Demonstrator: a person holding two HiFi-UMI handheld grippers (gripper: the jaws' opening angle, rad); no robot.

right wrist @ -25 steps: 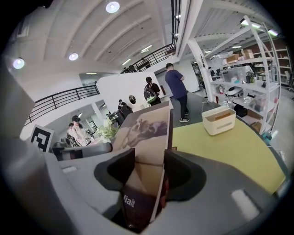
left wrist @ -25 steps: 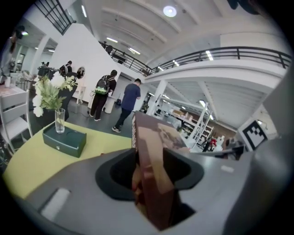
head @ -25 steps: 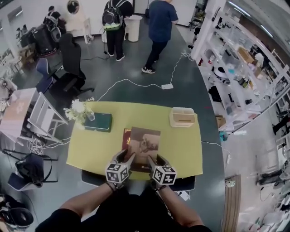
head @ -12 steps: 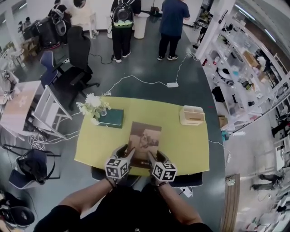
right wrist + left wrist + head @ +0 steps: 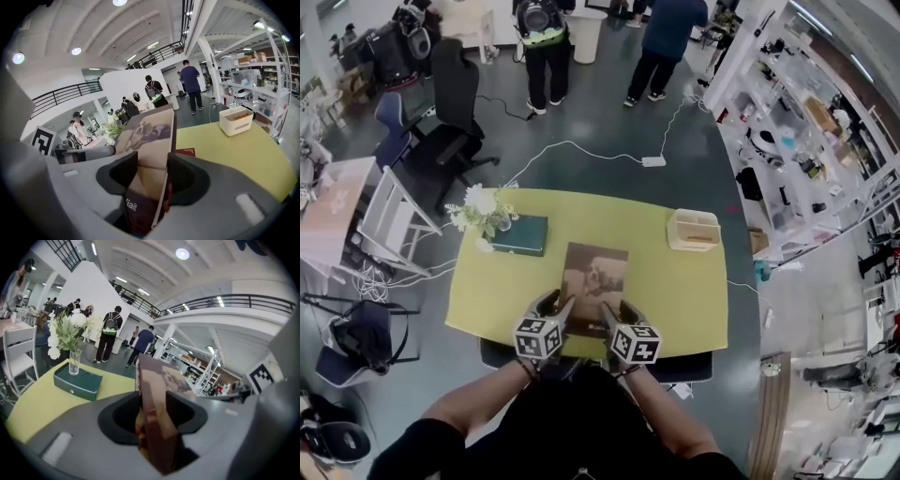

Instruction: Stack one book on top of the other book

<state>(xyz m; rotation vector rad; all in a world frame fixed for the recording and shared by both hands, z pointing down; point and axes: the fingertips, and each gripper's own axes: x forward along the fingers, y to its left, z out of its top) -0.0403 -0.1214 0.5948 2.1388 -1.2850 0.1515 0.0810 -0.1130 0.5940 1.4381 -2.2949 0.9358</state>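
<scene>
A brown book [image 5: 594, 274] with a dog picture on its cover hangs low over the yellow table [image 5: 675, 291], near its front edge. My left gripper [image 5: 553, 311] is shut on the book's near left corner and my right gripper [image 5: 613, 315] on its near right corner. In the left gripper view the book [image 5: 157, 404] stands edge-on between the jaws of the left gripper [image 5: 154, 430]. The right gripper view shows the cover [image 5: 147, 136] running away from the right gripper [image 5: 150, 187]. A corner of a red book [image 5: 185, 152] peeks out beneath; in the head view it is hidden.
A dark green box [image 5: 521, 235] with a glass vase of white flowers [image 5: 481, 208] sits at the table's back left. A white open tray [image 5: 693, 230] stands at the back right. Chairs, floor cables and standing people lie beyond the table; shelving runs along the right.
Both grippers have carried the brown book leftwards, so it now covers the red book whose left edge showed a second ago.
</scene>
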